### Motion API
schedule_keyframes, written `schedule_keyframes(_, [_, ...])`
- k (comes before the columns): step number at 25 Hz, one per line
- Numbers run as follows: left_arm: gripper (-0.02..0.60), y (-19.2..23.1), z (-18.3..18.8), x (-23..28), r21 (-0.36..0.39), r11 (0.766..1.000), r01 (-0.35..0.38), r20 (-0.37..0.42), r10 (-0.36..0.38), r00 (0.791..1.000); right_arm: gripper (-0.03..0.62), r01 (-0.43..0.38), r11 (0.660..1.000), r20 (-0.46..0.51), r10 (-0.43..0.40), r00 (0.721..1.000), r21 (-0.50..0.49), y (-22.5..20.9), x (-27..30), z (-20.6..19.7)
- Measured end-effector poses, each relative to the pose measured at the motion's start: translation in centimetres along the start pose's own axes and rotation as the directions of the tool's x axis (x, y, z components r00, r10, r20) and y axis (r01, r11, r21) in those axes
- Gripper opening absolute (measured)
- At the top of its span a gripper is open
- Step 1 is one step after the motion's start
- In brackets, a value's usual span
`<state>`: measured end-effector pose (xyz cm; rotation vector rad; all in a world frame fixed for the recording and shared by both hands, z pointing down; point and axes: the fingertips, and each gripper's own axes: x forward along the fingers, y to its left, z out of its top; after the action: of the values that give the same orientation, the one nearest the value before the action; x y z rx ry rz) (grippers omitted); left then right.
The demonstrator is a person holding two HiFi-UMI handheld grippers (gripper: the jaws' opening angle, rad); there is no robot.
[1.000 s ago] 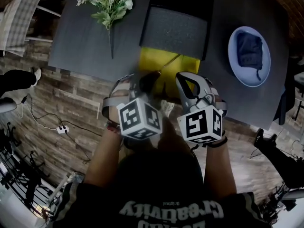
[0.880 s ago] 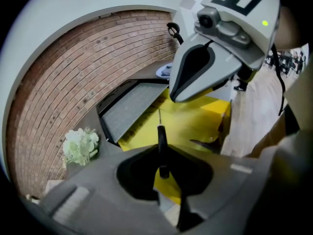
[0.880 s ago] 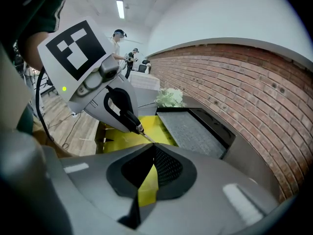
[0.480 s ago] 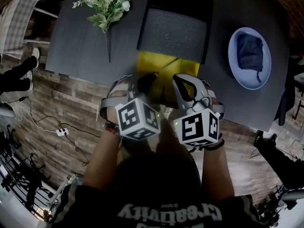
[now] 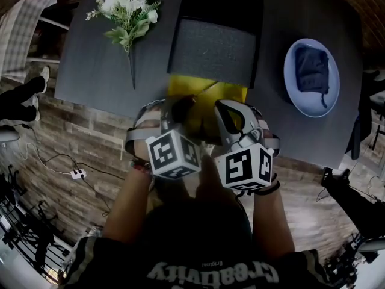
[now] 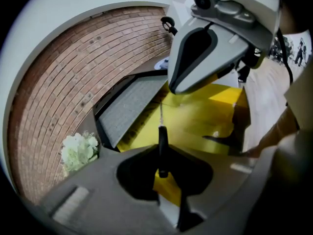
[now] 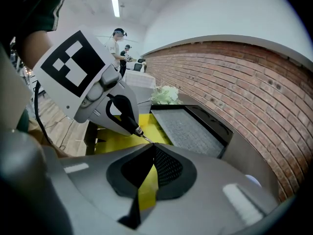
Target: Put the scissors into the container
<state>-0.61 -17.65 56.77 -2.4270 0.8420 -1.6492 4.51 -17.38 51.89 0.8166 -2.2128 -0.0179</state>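
Left tongs (image 5: 178,106) were pinching the scissors (image 6: 162,142), pads clamped on the handle. From the left gripper view the scissors looked edge-on: a slim black handle standing between the jaws and one thin bare metal blade pointing straight ahead. Blades looked closed, no gap visible.

I saw the scissors held in the air over the near end of the yellow container (image 5: 231,93), with the blade tip aimed at its middle. I couldn't tell whether the tip touched the yellow.

Right tongs (image 7: 149,149) were pressed together at the tips. I made out nothing between them, only yellow showing through the gap lower down. They sat just beside the left tongs, over the same container.

The container lay at the near edge of the dark table (image 5: 90,65), butted against a black tray (image 5: 213,50) with a grey liner. Flowers (image 5: 126,11) lay to the left, and a blue plate (image 5: 292,80) holding a dark cloth (image 5: 314,68) to the right.
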Motion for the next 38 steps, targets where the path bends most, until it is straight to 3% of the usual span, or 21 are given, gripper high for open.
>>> schedule_keyframes(6, [0.051, -0.3, 0.0, 0.4, -0.099, 0.994, 0.042, 0.041, -0.038, 0.998, 0.006, 0.002, 1.0, -0.003, -0.002, 1.0, 0.006, -0.1, 0.3, -0.3])
schedule_keyframes(33, [0.087, -0.4, 0.1, 0.7, -0.115, 0.992, 0.05, 0.048, -0.044, 0.998, 0.006, -0.007, 1.0, -0.016, 0.007, 1.0, 0.005, 0.6, 1.0, -0.5])
schedule_keyframes(38, [0.141, -1.0, 0.0, 0.7, -0.145, 0.983, 0.113, 0.054, -0.106, 0.993, 0.006, -0.009, 1.0, -0.018, 0.01, 1.0, 0.007, 0.9, 1.1, -0.6])
